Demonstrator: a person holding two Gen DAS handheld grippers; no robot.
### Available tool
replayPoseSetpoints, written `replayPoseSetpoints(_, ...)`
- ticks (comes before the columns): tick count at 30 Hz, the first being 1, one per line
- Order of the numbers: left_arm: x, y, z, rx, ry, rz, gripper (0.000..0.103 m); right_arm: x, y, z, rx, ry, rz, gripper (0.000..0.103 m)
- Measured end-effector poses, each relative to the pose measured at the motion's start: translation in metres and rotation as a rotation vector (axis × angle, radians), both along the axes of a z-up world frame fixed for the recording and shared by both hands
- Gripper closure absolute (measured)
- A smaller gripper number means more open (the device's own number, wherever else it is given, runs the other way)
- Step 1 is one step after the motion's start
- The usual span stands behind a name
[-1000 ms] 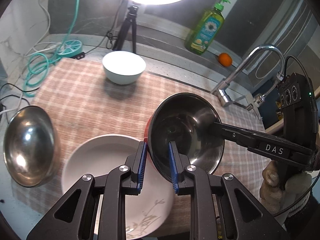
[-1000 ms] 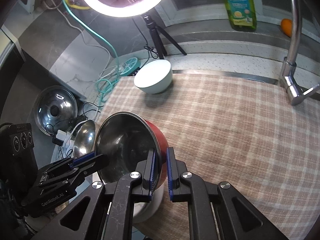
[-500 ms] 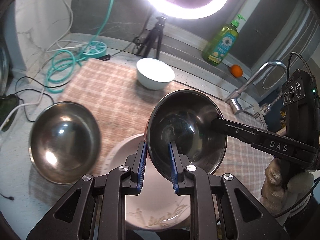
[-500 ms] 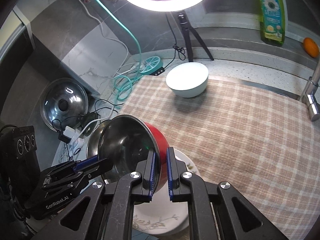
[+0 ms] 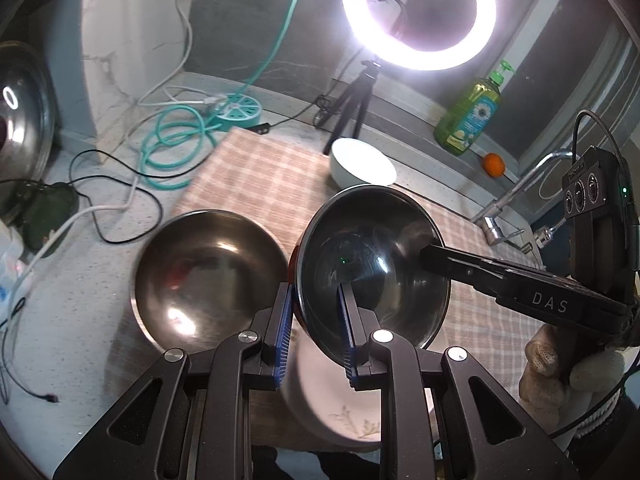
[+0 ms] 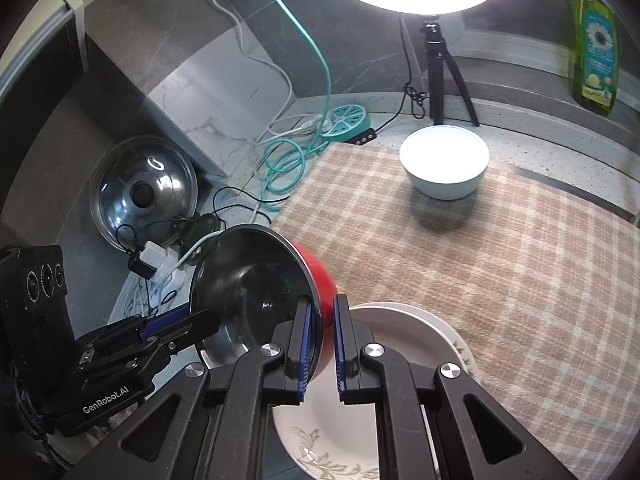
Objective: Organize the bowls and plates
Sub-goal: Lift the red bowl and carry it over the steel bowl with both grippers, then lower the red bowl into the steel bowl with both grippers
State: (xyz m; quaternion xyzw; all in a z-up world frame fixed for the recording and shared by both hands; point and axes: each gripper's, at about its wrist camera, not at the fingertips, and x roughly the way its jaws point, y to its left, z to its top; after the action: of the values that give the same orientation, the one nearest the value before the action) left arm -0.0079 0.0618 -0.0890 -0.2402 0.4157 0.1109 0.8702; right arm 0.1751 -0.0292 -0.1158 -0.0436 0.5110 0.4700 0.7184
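Both grippers are shut on the rim of a red-outside, steel-inside bowl (image 5: 372, 264), held tilted in the air. My left gripper (image 5: 314, 320) pinches its near rim; my right gripper (image 6: 320, 332) pinches the opposite rim (image 6: 256, 280). An empty steel bowl (image 5: 208, 272) sits just left of it on the cloth's edge. A white plate with a leaf pattern (image 6: 400, 380) lies under the held bowl, also in the left wrist view (image 5: 340, 408). A white bowl (image 6: 444, 164) stands at the far side of the checked cloth (image 6: 500, 260).
A ring light on a tripod (image 5: 416, 12), a green soap bottle (image 5: 468, 116), an orange (image 5: 493, 165) and a faucet (image 5: 516, 196) line the back. Teal hose and cables (image 5: 172, 148) lie at the left. A pot lid (image 6: 144, 192) leans against the wall.
Both grippers have carried the red bowl leftward together. It now hangs close beside the steel bowl, past the plate's left part.
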Motion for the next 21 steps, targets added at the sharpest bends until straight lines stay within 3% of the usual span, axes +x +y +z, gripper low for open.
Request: replayPoseSetpoints(21,-0.023,0.059,-0.005,-0.007,0.002,0.057,0.083,-0.027,0.067,-0.009,-0.032,-0.010,0.057,0.093)
